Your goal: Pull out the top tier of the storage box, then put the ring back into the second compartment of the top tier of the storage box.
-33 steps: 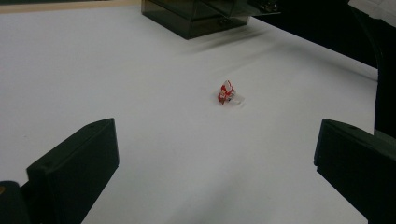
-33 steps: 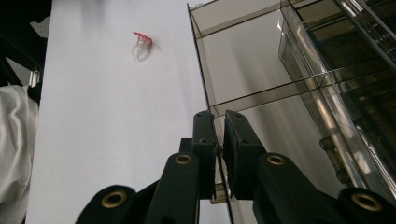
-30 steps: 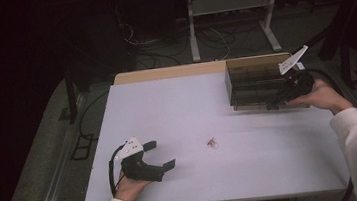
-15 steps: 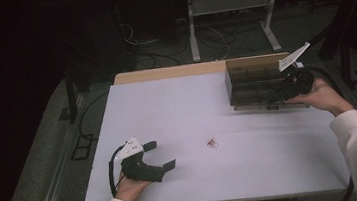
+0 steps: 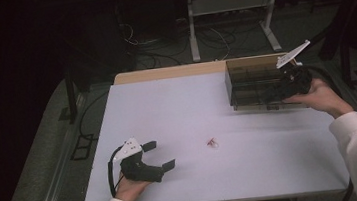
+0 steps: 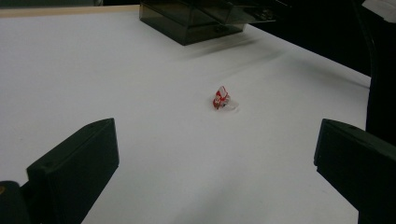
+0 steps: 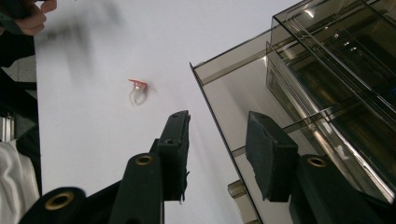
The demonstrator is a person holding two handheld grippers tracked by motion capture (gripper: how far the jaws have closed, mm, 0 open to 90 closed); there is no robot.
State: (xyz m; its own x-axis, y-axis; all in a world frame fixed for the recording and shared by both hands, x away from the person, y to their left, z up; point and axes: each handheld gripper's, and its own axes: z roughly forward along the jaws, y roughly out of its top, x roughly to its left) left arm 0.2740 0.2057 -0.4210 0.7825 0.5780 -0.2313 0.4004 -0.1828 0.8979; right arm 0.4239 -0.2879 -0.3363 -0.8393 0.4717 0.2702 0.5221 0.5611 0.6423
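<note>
While both spread, right tongs (image 7: 215, 140) straddling the box's (image 5: 245, 81) near wall, left tongs (image 5: 159, 155) over bare table (image 5: 177, 105).

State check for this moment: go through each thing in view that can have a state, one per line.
left gripper: open, nothing between its jaws, low over the table.
right gripper: jaws just been opening, apart, nothing gripped, at the box's near wall.
smoked plastic box: upright, open-topped, dividers inside.
small red-and-clear piece: lying loose on the table, untouched.
</note>
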